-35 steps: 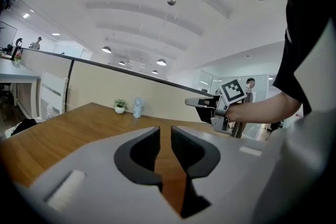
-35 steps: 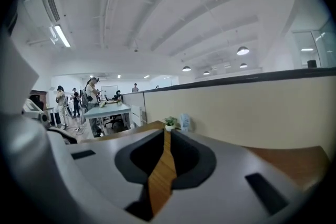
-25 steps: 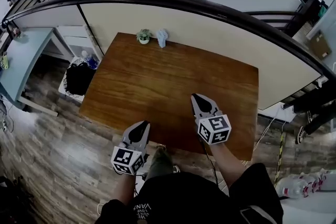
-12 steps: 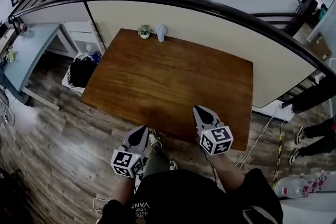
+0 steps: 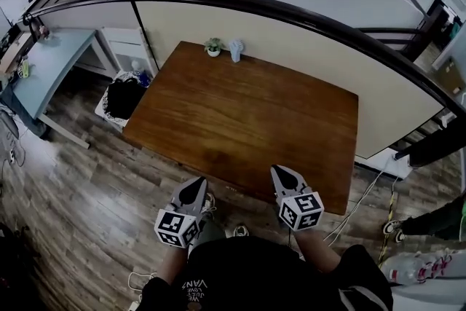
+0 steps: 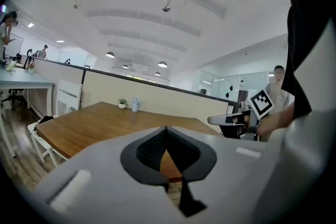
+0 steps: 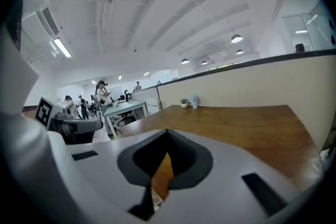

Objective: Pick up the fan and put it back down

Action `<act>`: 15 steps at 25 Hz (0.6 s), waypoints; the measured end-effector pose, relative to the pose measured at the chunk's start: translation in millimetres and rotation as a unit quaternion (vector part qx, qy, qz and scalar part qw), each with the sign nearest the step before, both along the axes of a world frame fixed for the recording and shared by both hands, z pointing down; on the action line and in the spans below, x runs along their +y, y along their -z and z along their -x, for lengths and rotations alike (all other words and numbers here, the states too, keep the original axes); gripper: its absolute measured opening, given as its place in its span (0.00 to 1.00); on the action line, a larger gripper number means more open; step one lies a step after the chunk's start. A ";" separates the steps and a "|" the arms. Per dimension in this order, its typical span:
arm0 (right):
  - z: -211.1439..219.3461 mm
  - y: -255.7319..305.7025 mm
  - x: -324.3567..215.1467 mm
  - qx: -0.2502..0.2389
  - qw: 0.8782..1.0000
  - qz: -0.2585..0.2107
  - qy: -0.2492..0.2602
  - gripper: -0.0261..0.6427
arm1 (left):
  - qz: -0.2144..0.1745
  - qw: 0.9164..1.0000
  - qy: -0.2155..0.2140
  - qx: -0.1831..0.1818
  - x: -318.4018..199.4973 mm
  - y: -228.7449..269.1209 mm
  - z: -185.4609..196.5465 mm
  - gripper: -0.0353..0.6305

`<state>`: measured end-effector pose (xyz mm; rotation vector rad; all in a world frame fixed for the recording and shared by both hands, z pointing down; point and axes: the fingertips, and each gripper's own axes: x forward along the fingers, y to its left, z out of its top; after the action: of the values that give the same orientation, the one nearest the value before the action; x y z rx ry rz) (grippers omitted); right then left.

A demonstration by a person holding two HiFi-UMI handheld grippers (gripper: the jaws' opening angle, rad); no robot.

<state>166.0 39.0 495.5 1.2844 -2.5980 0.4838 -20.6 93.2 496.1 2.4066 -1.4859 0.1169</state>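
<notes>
left claw [image 5: 196, 183] and right claw [image 5: 281, 170] closed, empty; fan [image 5: 237, 49] far across table [image 5: 240, 113].

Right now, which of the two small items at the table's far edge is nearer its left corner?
The potted plant, green leaves in a white pot; the pale fan stands just right of it in the head view.

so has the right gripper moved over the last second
Yes. The right gripper has drawn back over the table toward its near edge, closer to the person.
</notes>
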 end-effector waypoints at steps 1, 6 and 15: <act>3.2 0.2 -0.7 0.001 1.000 0.001 0.000 0.06 | 0.002 1.000 -0.001 0.001 -1.7 1.4 3.2 0.07; 21.7 -0.8 -8.7 0.007 1.000 0.001 0.000 0.06 | 0.003 1.000 -0.010 -0.008 -18.3 1.8 22.7 0.07; 46.1 -0.6 -28.9 0.016 1.000 -0.004 -0.019 0.06 | 0.002 0.999 -0.039 -0.016 -56.4 5.2 44.2 0.07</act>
<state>119.9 10.1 496.1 1.3347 -2.5568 0.4564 -64.8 36.7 490.9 2.4714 -1.4038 0.1759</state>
